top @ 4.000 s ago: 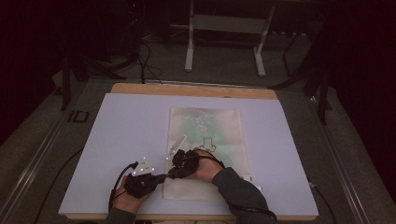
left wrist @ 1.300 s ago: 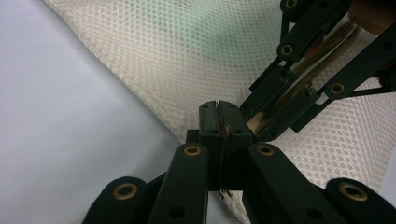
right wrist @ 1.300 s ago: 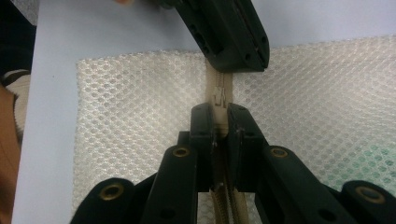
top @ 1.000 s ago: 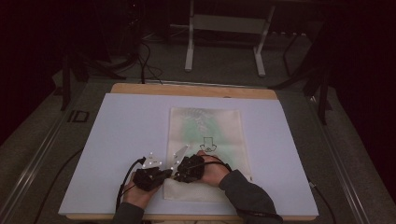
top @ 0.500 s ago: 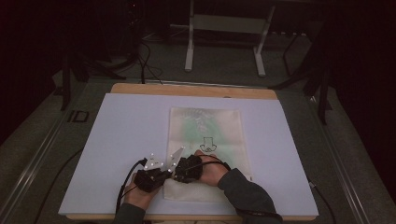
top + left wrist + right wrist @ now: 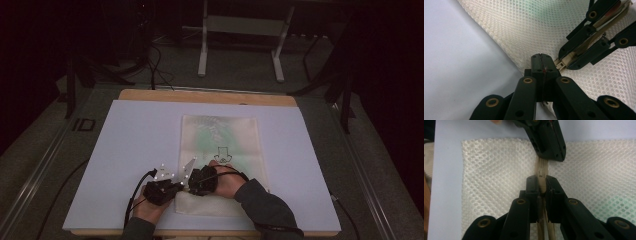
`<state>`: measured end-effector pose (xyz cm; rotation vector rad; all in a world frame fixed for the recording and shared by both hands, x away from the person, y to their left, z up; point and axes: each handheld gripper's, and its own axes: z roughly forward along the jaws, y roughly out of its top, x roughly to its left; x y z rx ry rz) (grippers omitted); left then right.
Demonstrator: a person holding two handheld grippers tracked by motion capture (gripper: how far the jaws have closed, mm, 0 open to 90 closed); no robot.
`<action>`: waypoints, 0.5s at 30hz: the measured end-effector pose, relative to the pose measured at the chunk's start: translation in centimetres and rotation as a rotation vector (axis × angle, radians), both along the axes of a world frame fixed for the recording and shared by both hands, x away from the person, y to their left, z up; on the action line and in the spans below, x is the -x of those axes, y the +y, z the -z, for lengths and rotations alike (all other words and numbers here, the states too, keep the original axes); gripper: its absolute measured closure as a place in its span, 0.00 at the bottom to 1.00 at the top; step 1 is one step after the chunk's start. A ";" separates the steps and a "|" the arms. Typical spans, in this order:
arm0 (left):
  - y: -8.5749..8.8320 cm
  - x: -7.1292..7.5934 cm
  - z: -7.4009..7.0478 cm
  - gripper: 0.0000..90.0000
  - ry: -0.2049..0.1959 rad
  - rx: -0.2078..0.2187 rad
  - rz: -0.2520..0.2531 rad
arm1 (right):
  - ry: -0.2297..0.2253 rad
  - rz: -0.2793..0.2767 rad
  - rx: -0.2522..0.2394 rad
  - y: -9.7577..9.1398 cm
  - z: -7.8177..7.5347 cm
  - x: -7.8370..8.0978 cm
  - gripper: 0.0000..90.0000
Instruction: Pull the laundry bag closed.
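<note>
A white mesh bag (image 6: 220, 145) with a green tint inside lies flat on the pale table cover (image 6: 130, 145). Its beige zipper (image 6: 541, 167) runs along the near part. My left gripper (image 6: 541, 58) is shut on the bag's edge at the zipper's end. My right gripper (image 6: 541, 180) is shut on the beige zipper pull, whose tip (image 6: 560, 64) pokes out of its jaws. The two grippers stand tip to tip, left gripper (image 6: 172, 189) beside right gripper (image 6: 194, 184), at the bag's near left corner.
The cover lies on a wooden board (image 6: 205, 96) whose far edge shows. A black arrow mark (image 6: 221, 154) is printed on the bag just beyond my right hand. A metal stand (image 6: 240, 45) and cables lie on the floor behind the table.
Since four seconds ago my left gripper has shifted right, up to the right gripper at the bag's corner. Over the last second nothing has moved.
</note>
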<state>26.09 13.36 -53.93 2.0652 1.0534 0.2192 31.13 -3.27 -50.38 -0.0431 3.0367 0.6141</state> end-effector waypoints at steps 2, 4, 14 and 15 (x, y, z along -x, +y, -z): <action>0.0 0.0 0.0 1.00 0.000 -0.003 0.002 | -0.001 -0.001 0.011 -0.1 -0.1 0.0 0.91; 0.0 0.0 0.0 1.00 0.000 -0.004 0.002 | -0.004 -0.003 0.021 -0.1 -0.2 0.1 0.91; 0.0 0.1 0.0 1.00 -0.002 -0.003 -0.001 | -0.015 -0.024 0.078 -0.9 -0.6 -0.1 0.91; 0.0 0.1 0.0 1.00 -0.001 -0.002 -0.001 | -0.015 -0.024 0.085 -0.9 -0.7 -0.1 0.91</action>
